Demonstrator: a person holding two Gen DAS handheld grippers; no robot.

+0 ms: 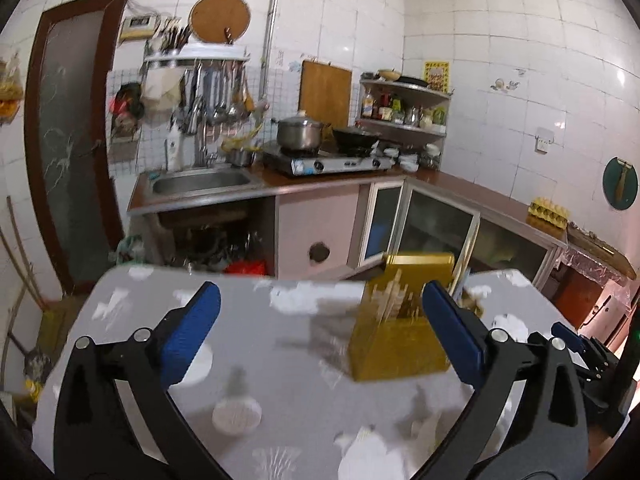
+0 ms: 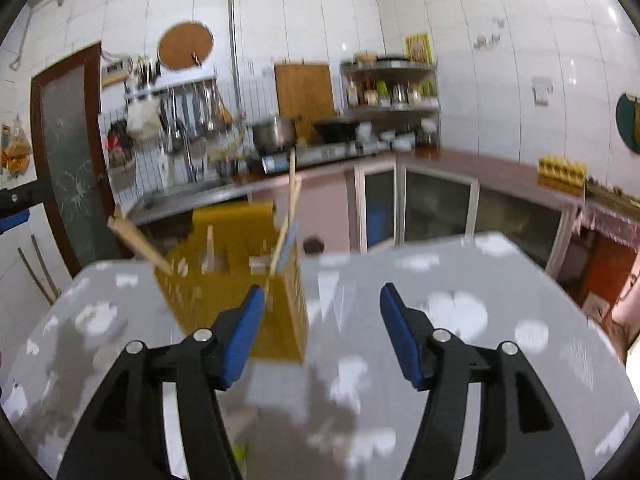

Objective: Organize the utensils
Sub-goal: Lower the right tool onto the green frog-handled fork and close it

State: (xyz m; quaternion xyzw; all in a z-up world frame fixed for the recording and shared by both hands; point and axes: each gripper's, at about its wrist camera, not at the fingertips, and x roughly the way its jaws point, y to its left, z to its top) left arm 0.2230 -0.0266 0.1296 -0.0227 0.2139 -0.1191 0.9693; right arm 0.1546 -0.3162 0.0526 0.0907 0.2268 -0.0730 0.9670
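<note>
Left tool (image 1: 320, 320): we read the jaws as spread wide, nothing between the blue pads; both fingertips show, the black arms run off the bottom edge.
Right tool (image 2: 322, 316): we read the jaws as apart, nothing pinched; in the left wrist view only a blue and black part of it shows at the right border.
Utensil holder (image 1: 400, 344): yellow, perforated, standing on the counter (image 1: 280, 360) toward its far edge. In the left wrist view its right side is covered by the left tool's right finger; in the right wrist view the right tool's left finger overlaps its lower front.
Chopsticks (image 2: 284, 236): pale sticks stand in the holder, some upright, one bundle leaning out to the left. Motion blur stops us counting them or saying which compartment each sits in.
Blue-handled item: a thin bluish strip beside the upright sticks; we cannot tell what it is.
Counter cloth: grey with white patches, smeared by blur; near edge cut off by the tool arms.
Background: sink (image 1: 200, 182), stove with pot (image 1: 298, 132) and corner shelf, all soft, labels unreadable.
</note>
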